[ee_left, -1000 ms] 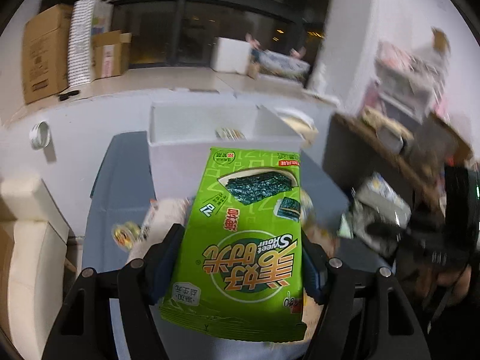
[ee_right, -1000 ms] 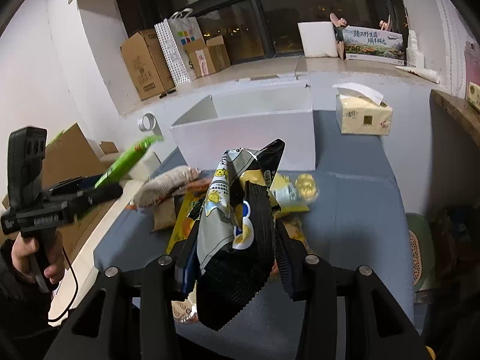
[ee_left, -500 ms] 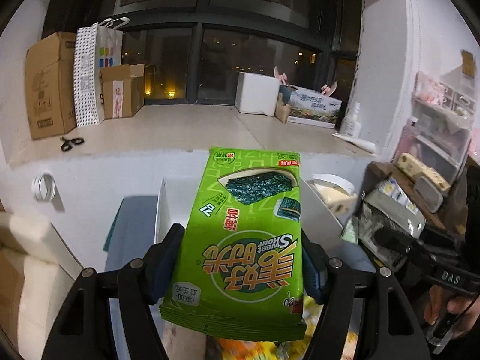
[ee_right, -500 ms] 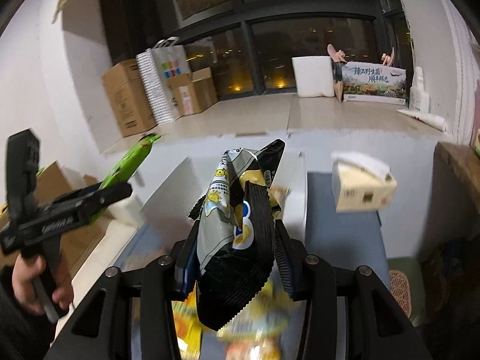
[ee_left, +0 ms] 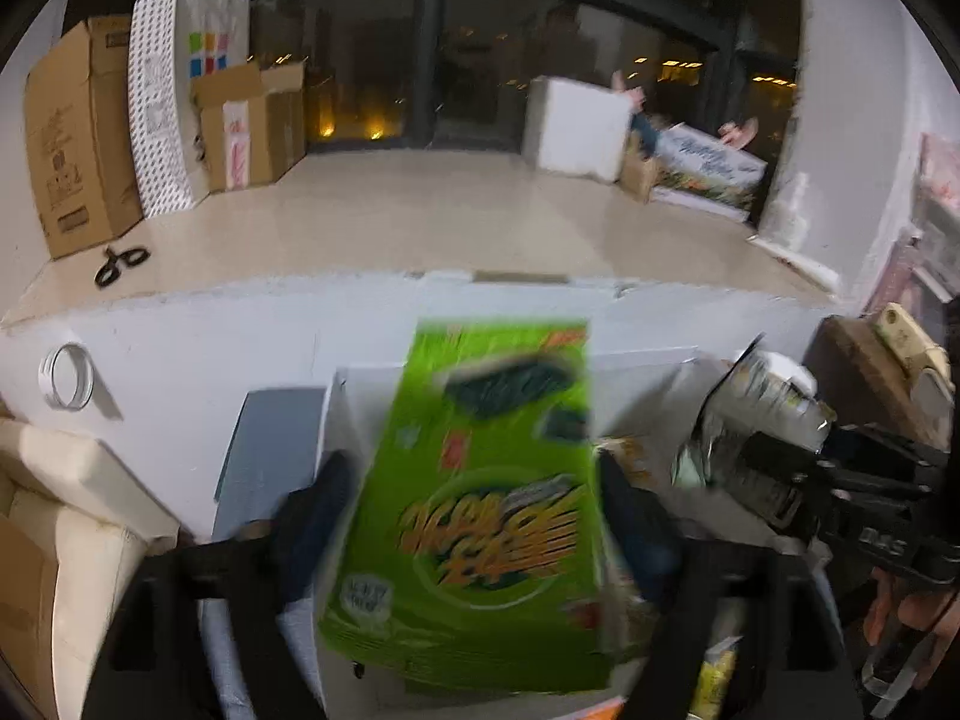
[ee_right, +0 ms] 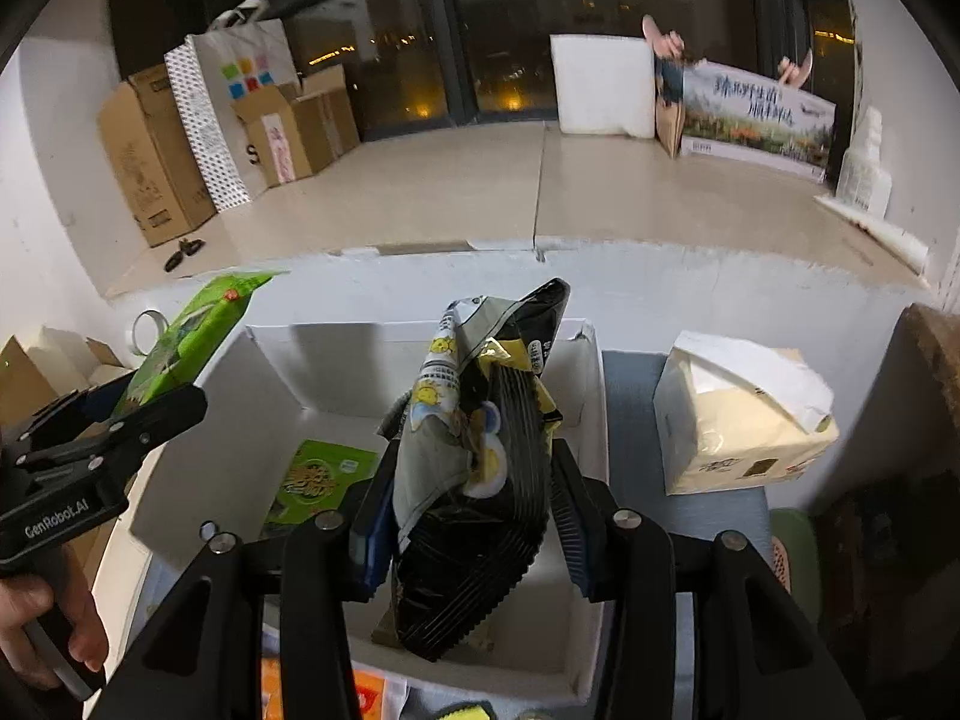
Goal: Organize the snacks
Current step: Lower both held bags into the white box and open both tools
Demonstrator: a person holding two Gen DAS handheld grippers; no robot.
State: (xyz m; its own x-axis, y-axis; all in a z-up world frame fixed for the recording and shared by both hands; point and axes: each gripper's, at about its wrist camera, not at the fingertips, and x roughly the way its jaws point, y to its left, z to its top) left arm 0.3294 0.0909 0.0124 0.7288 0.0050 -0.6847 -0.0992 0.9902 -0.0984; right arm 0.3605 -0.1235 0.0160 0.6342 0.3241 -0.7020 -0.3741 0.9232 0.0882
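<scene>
A green seaweed packet (ee_left: 480, 480) hangs blurred between the fingers of my left gripper (ee_left: 474, 480). The jaws are opening, and a gap shows on each side of it. It is over the left part of the white box (ee_left: 648, 360). My right gripper (ee_right: 471, 468) holds a black and grey snack bag (ee_right: 474, 480) upright over the white box (ee_right: 594, 396). Its jaws are opening, and the pads still touch the bag. Another green packet (ee_right: 318, 480) lies flat on the box floor. The right wrist view shows the left gripper (ee_right: 120, 420) and its green packet (ee_right: 180, 348) at the left.
A cream tissue pack (ee_right: 738, 420) sits on the blue cloth (ee_right: 630, 420) right of the box. More snacks (ee_right: 366, 696) lie in front of the box. Behind it is a white ledge with a tape roll (ee_left: 66, 384), scissors (ee_left: 120, 264) and cardboard boxes (ee_left: 72, 138).
Both grippers moved forward from above the snack pile to above the white box. The left jaws spread, and the green packet came loose and tipped. The right jaws widened slightly.
</scene>
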